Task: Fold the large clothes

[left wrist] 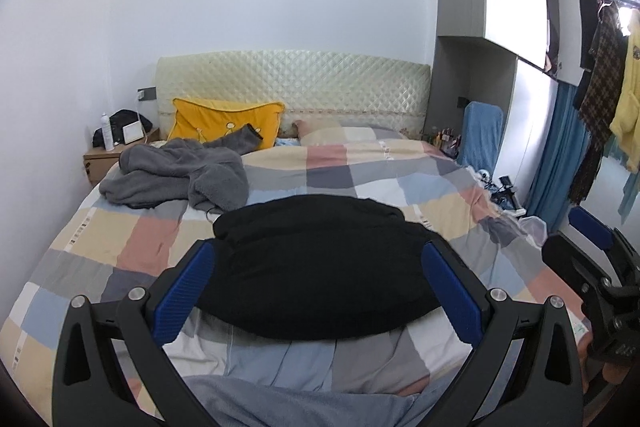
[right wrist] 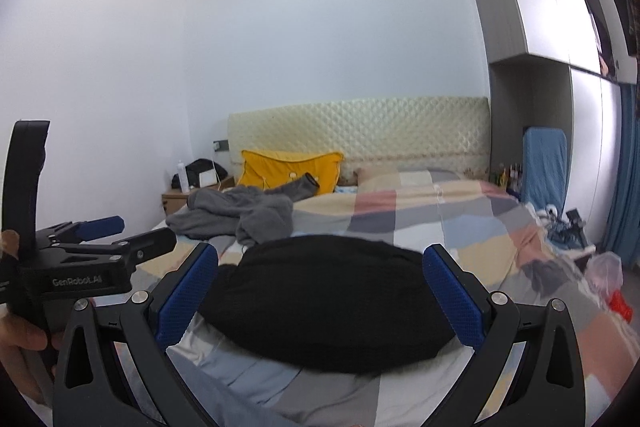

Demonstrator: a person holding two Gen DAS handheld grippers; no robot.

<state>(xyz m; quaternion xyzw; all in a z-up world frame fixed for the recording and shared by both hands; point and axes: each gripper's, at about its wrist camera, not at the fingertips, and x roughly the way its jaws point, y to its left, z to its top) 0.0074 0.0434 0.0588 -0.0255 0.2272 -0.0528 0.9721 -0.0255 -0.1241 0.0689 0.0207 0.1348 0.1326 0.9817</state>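
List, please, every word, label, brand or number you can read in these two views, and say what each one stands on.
"GenRobot.AI": in pale letters on the black body of the left gripper, seen from the right wrist view.
Small dark marks along pale squares of the checked bedcover: too small to read.
The white card on the bedside table: blurred, nothing legible.
Nothing readable on the black garment or the right gripper.

Left tongs [left wrist: 318, 267]: jaws spread wide, nothing between the blue pads [left wrist: 188, 293]. Right tongs [right wrist: 320, 269]: likewise spread wide, level, side by side with the left. Bare hand [right wrist: 20, 341] grips the left handle.
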